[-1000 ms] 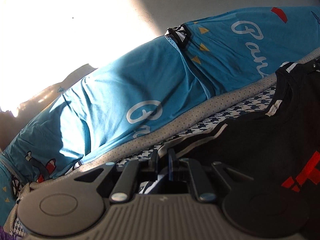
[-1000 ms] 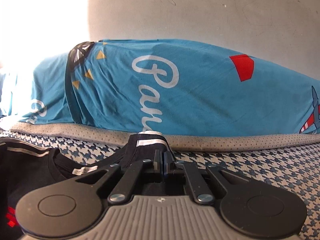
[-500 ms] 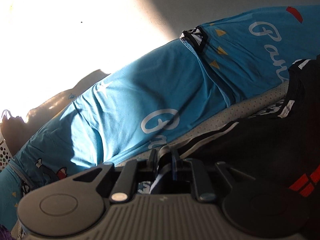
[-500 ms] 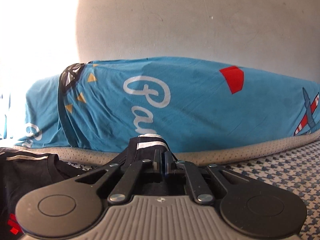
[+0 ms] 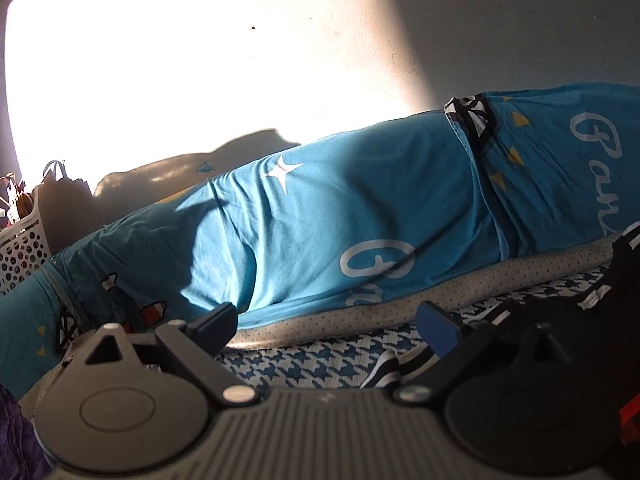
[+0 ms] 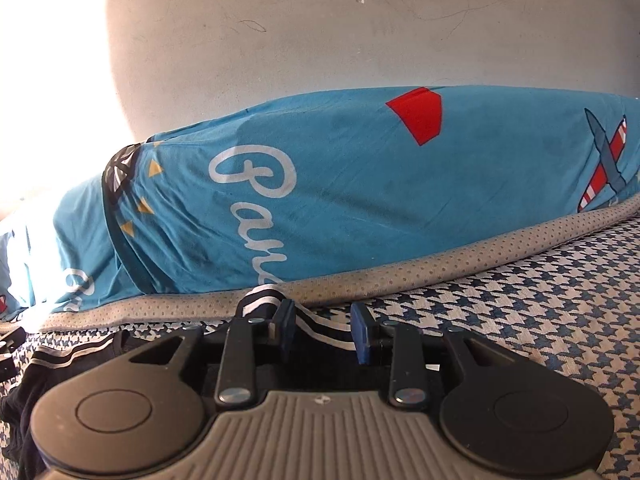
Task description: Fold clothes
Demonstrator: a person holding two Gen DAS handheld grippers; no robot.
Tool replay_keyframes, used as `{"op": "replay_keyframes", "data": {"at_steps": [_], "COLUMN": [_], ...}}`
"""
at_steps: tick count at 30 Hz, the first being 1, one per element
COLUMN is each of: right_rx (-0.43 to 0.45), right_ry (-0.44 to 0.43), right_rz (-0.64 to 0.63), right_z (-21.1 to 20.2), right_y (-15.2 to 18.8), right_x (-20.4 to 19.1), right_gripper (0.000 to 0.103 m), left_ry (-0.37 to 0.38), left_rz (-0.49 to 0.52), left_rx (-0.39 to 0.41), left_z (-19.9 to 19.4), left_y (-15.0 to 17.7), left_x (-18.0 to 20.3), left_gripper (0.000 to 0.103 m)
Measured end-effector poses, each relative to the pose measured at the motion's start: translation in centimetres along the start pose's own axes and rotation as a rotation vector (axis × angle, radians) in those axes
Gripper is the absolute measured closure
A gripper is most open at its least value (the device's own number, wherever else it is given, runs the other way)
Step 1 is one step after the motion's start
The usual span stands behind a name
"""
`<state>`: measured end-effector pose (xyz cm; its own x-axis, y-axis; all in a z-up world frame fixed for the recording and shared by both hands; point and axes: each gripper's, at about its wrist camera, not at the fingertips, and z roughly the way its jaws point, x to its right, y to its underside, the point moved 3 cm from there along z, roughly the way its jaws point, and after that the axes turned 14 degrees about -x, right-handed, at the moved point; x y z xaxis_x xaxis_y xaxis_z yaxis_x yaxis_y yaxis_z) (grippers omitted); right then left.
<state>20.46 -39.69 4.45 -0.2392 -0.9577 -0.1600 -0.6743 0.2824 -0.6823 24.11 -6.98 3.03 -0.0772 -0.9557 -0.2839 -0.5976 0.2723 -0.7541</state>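
On a bed with a houndstooth cover (image 6: pixel 520 300), a black striped-cuff shirt (image 5: pixel 560 344) lies flat as both tongs open to release it: the left tongs (image 5: pixel 326 330) gape wide and empty, the right tongs (image 6: pixel 324 330) part around a cuff (image 6: pixel 316 326).

The black T-shirt with white-striped cuffs (image 5: pixel 560 344) runs off the right and lower edges of the left wrist view, its red print (image 5: pixel 630 420) showing only as a sliver at the edge, and in the right wrist view its body lies hidden under the gripper housing. The white script on the blue printed pillowcase (image 6: pixel 256 184) is cut off by the grey dotted mattress piping (image 6: pixel 400 276). What fills the white perforated plastic basket (image 5: pixel 20 256) is too small to tell.
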Motion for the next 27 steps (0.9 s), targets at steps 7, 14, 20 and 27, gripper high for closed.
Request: {"op": "replay_keyframes", "data": {"at_steps": [7,14,20,27], "right_rx": [-0.034,-0.125,-0.192,-0.216], "right_ry": [0.045,0.028,-0.006,0.016], "right_rz": [0.081,0.163,0.189,0.161], "right_z": [-1.8,-2.0,-1.5,-0.8], "right_y": [1.3,4.1,5.7,6.3], "right_x": [4.6,8.7,9.7,9.1], "right_gripper": [0.073,0.072,0.068,0.064], "left_ry": [0.122,0.194,0.224,0.225], "left_rz": [-0.052,-0.123,-0.088,-0.047], "left_rx": [-0.023,-0.153,-0.202,-0.208], "left_z": [-4.5,-6.7,-7.2,-6.9], "left_y": [1.5,5.6,7.5,7.6], "left_x": [-0.7,-0.6,1.1,2.6], "left_gripper": [0.002,0.001,0.000,0.000]}}
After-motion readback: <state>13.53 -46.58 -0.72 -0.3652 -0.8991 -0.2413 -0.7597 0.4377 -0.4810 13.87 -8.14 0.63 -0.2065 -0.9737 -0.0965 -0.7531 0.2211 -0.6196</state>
